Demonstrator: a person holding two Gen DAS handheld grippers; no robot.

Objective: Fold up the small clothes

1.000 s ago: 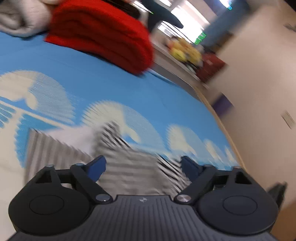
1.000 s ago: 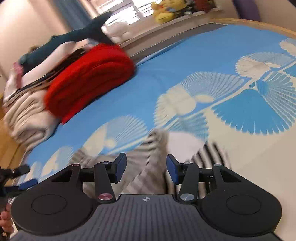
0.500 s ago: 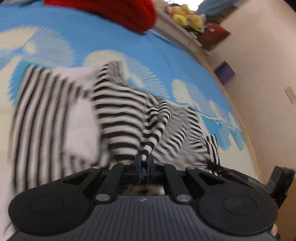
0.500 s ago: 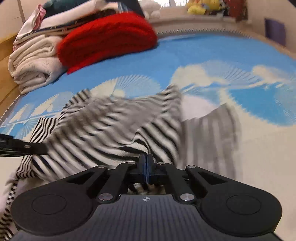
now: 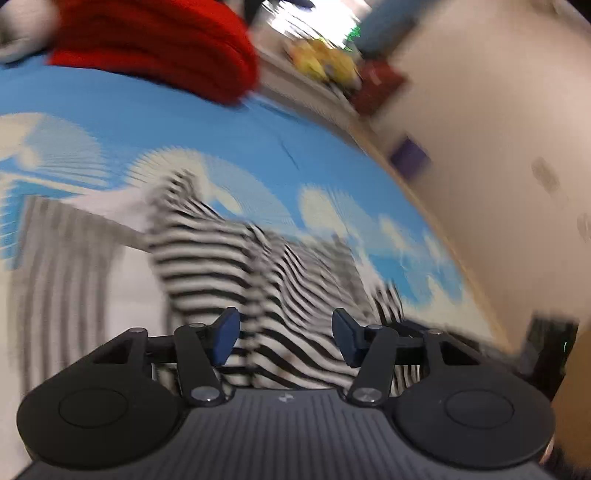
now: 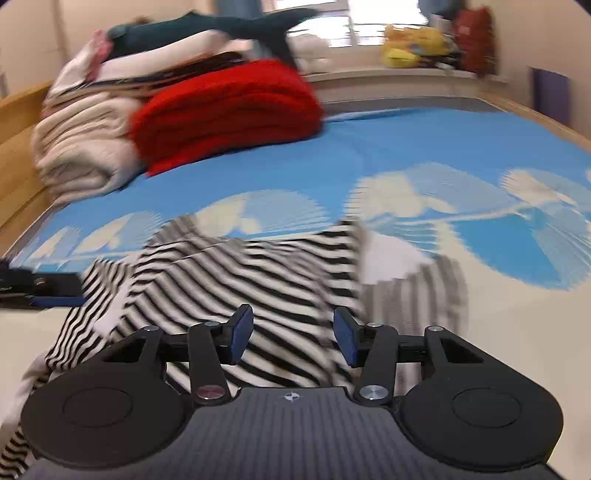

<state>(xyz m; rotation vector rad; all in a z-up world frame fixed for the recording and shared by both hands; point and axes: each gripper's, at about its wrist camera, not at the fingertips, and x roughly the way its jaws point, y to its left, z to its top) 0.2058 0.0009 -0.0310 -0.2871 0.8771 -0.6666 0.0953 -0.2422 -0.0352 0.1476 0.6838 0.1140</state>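
A black-and-white striped garment [image 5: 207,258] lies crumpled on the blue and white patterned bedsheet [image 5: 184,129]. My left gripper [image 5: 286,338] hovers low over its near folds. Its jaws are opening, and the blue pads [image 5: 225,338] stand apart with striped cloth below them, not pinched. In the right wrist view the same garment [image 6: 240,273] spreads in front of my right gripper [image 6: 292,334]. Its jaws are opening too, and the pads [image 6: 345,336] stand clear of the fabric. The left gripper [image 6: 37,288] shows dark at that view's left edge.
A folded red blanket [image 6: 229,114] and a pile of pale bedding [image 6: 81,147] with a dark plush toy [image 6: 221,29] sit at the head of the bed. Yellow toys [image 6: 410,44] line the window sill. The wooden bed edge [image 5: 436,221] runs beside a wall.
A second ago both grippers were open over the garment. Half a second ago each was shut on a fold of striped cloth. Now both have let go and their pads stand apart.
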